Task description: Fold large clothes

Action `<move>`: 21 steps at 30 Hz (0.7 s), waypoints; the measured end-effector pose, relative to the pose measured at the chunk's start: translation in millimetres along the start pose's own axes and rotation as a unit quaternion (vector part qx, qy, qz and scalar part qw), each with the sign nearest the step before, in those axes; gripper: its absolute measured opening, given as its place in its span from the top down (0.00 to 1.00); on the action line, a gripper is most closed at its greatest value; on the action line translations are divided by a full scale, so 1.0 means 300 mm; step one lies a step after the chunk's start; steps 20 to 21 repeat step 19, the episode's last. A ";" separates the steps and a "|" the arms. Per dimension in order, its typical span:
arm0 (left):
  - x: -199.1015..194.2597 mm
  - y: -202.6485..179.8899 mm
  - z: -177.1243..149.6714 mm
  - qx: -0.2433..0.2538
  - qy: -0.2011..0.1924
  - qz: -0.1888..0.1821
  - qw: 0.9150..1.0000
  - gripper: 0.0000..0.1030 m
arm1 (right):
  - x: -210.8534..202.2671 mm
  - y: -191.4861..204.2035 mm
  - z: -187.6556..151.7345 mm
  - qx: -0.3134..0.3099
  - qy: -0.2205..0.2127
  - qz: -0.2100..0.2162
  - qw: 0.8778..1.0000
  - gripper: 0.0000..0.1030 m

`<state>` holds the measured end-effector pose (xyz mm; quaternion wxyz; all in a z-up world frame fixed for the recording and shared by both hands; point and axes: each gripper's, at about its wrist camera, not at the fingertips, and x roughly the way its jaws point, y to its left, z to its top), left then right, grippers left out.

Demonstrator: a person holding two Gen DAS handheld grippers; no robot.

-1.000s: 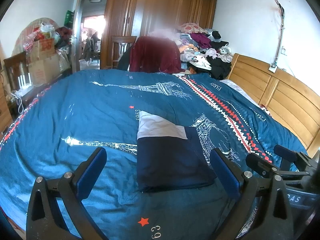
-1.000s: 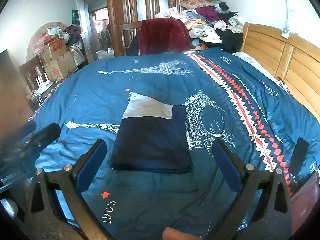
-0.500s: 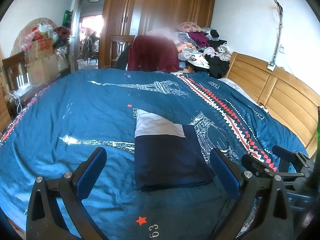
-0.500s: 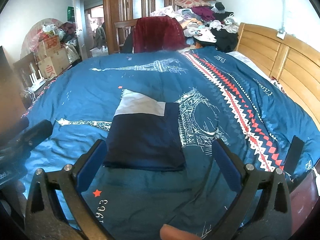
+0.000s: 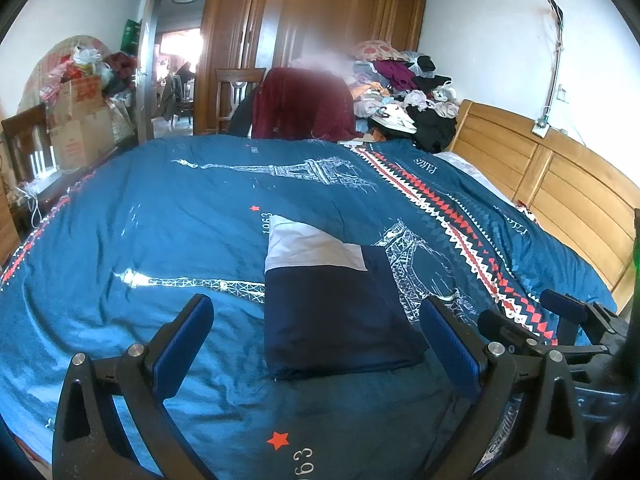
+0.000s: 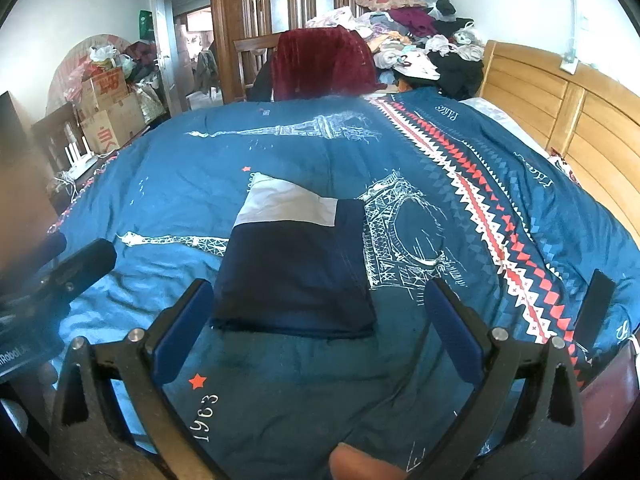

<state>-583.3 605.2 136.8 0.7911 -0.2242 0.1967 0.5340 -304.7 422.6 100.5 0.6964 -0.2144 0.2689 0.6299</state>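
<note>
A blue duvet (image 5: 160,240) covers the bed, and the folded navy-and-white garment (image 5: 332,300) lies flat at its middle. Both the left gripper (image 5: 316,340) and right gripper (image 6: 316,324) hover level above the near edge, fingers spread wide apart, holding nothing.

A blurred patch (image 5: 320,60) sits above the maroon cloth (image 5: 304,108) on the chair in the left wrist view; what it covers cannot be told. The right gripper (image 5: 532,312) is cut off by that view's right edge (fingertips only visible). The folded garment's (image 6: 292,264) underside and inner layers are hidden.
</note>
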 end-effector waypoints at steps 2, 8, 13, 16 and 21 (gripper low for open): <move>0.001 0.001 0.000 -0.001 0.000 0.000 1.000 0.00 | 0.001 0.001 -0.002 0.000 0.001 -0.003 1.000 0.00; 0.008 0.006 -0.012 -0.001 0.002 0.003 1.000 0.00 | 0.009 -0.005 -0.001 0.002 0.004 -0.001 1.000 0.00; 0.017 0.003 -0.022 0.000 0.005 0.002 1.000 0.00 | 0.024 -0.007 -0.001 0.006 0.011 0.005 1.000 0.00; 0.021 -0.001 -0.027 0.002 0.005 -0.001 1.000 0.00 | 0.039 -0.014 -0.001 0.010 0.021 0.020 1.000 0.00; 0.028 -0.006 -0.028 0.003 0.007 -0.002 1.000 0.00 | 0.048 -0.009 -0.002 0.003 0.021 0.017 1.000 0.00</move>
